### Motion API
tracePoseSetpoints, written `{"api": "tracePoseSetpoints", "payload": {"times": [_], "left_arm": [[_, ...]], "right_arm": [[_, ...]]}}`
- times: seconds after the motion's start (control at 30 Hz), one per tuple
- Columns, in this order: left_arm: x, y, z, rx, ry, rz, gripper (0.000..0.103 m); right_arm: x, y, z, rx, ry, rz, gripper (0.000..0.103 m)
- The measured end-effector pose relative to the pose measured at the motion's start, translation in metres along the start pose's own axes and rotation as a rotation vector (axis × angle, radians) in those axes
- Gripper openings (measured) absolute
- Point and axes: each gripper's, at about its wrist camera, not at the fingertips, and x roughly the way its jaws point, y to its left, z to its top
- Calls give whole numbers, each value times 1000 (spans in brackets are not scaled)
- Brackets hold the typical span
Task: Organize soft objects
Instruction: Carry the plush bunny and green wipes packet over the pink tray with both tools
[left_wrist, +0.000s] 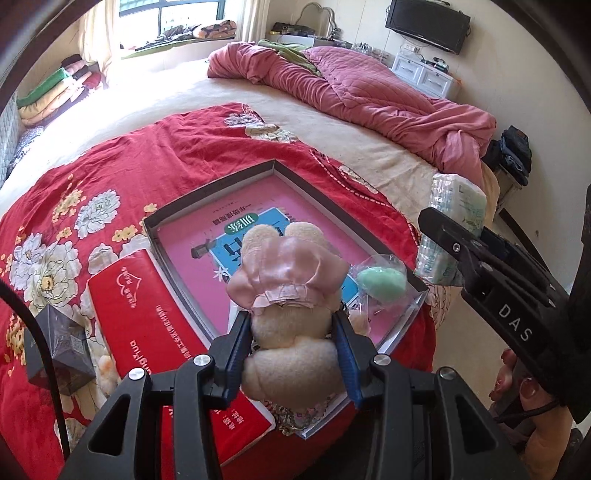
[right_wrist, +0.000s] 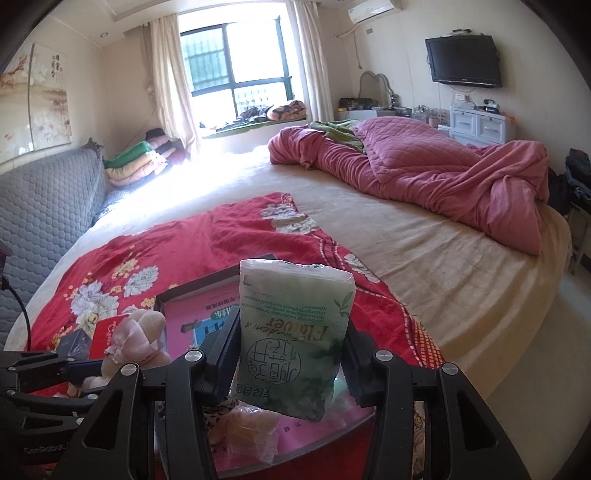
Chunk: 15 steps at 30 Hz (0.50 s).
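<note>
My left gripper (left_wrist: 293, 325) is shut on a cream plush toy (left_wrist: 291, 280) in a pink dress, held over the shallow box (left_wrist: 207, 188) with the pink book inside. The same plush toy (right_wrist: 136, 339) shows at lower left in the right wrist view. My right gripper (right_wrist: 290, 347) is shut on a green-and-white tissue pack (right_wrist: 295, 332), above the box's near end. That tissue pack (left_wrist: 452, 225) and the right gripper's black finger (left_wrist: 461, 251) appear at right in the left wrist view. A green sponge in a clear bag (left_wrist: 382, 282) lies in the box's right corner.
A red tissue pack (left_wrist: 162, 325) lies left of the box, and a dark small box (left_wrist: 61, 347) further left. All sit on a red floral blanket (left_wrist: 110, 166) on the bed. A pink quilt (right_wrist: 424, 173) is heaped at the far right. A hand (left_wrist: 532, 402) grips the right tool.
</note>
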Motion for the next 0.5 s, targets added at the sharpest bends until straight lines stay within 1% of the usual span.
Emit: {"api": "tracePoseSetpoints", "payload": {"times": [0.23,0.4,0.5], "left_arm": [[26,1,2,1,48,-9,44],[31,6,4,-13,34,-28,44],[36,9,5,-18,43,-27,44]], "right_arm": [[24,2,-12,-41,79,-5,50],[37,3,-21,-61,119,1,50],[44,4,-24,-67,131,18,50]]}}
